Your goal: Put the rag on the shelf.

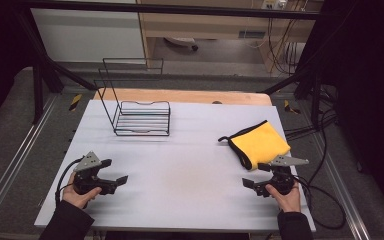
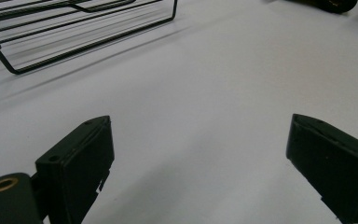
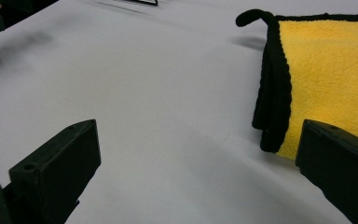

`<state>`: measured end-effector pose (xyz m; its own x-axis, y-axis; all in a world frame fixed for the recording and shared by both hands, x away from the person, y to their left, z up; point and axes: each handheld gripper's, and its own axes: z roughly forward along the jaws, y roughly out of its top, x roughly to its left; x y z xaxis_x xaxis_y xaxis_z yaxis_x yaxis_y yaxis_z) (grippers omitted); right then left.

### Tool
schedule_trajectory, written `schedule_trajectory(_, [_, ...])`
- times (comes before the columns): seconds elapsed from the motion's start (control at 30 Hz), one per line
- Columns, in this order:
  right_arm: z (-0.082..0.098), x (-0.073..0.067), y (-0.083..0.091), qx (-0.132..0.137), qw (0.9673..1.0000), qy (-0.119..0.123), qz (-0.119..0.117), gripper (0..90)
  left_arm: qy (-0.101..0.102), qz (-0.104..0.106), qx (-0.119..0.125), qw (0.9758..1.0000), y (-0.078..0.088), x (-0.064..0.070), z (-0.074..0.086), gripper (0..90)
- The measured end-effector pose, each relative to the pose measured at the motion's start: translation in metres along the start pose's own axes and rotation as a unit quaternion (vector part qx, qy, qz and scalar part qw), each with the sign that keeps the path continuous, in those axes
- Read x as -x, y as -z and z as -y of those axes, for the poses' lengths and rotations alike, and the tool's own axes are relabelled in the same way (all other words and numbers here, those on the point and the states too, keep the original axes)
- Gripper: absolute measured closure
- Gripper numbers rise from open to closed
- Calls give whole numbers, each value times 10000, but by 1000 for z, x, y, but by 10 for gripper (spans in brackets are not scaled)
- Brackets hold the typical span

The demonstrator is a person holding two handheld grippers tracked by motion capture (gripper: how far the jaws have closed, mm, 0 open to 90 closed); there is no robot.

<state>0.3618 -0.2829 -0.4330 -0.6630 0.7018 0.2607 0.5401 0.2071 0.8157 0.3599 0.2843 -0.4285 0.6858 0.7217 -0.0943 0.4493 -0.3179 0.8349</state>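
A folded yellow cloth (image 1: 259, 143) with black trim lies flat on the right side of the white table (image 1: 190, 150). My right gripper (image 1: 256, 175) stands open just in front of its near corner, held low above the table with nothing between its jaws. In the right gripper view the cloth (image 3: 326, 70) lies ahead and to the right of my right gripper (image 3: 196, 126), its black edge close to the right jaw. My left gripper (image 1: 114, 171) is open and empty at the table's near left. In the left gripper view, bare table lies between the jaws of that gripper (image 2: 198, 126).
A black wire rack (image 1: 141, 117) stands at the back left of the table, and its base (image 2: 93, 46) lies ahead and left of the left gripper. Cables (image 1: 325, 200) trail off the table's right edge. A wooden strip (image 1: 180, 95) borders the far edge.
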Motion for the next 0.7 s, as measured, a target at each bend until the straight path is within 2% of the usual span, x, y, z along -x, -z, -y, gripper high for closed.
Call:
schedule_trajectory(0.37, [-1,0,1,5,9999,27,124,7,1,-15,-27,10000,-1,0,1,76])
schedule_trajectory(0.7, [-10,-4,-4,-34,9986,147,505,21,2,-30,-33,10000,-1,0,1,74])
